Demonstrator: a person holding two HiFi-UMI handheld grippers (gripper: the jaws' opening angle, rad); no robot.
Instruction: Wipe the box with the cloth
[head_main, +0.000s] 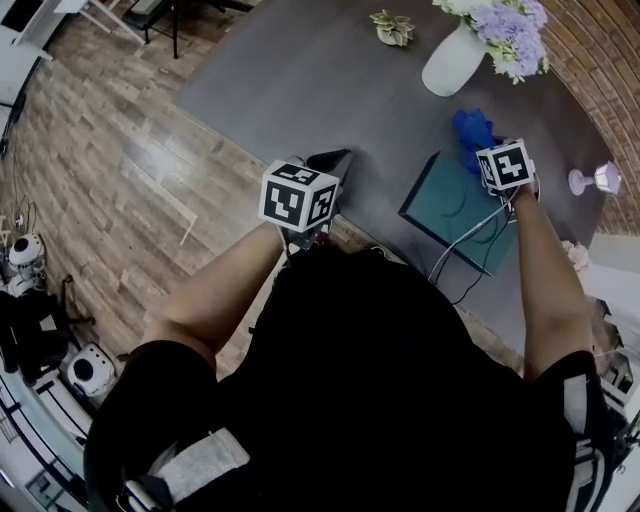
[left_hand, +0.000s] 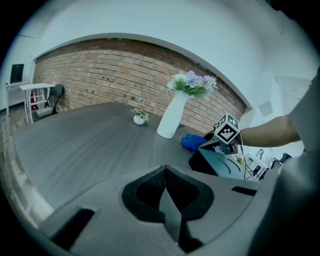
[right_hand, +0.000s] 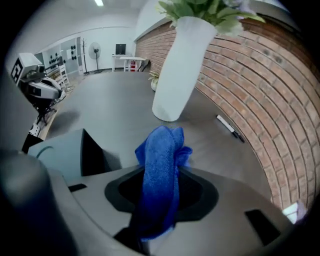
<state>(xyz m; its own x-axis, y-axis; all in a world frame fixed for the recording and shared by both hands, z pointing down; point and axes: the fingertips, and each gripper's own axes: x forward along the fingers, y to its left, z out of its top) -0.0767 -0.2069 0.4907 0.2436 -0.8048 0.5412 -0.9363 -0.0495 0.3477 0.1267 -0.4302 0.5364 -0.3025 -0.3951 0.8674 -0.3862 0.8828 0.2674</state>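
Observation:
A teal box (head_main: 455, 206) lies flat on the dark grey table (head_main: 320, 90), seen also as the teal box (left_hand: 220, 162) in the left gripper view and the teal box (right_hand: 60, 150) at the left of the right gripper view. My right gripper (head_main: 478, 150) is shut on a blue cloth (right_hand: 159, 175), and the cloth (head_main: 470, 130) hangs just beyond the box's far edge. My left gripper (head_main: 325, 165) is shut with nothing in it, above the table's near edge, left of the box.
A white vase (head_main: 452, 58) with purple flowers stands behind the cloth. A small potted plant (head_main: 392, 28) sits further left. A pen (right_hand: 230, 127) lies near the brick wall (right_hand: 260, 80). A white cable (head_main: 465, 235) runs over the box. Wooden floor (head_main: 110, 170) lies left of the table.

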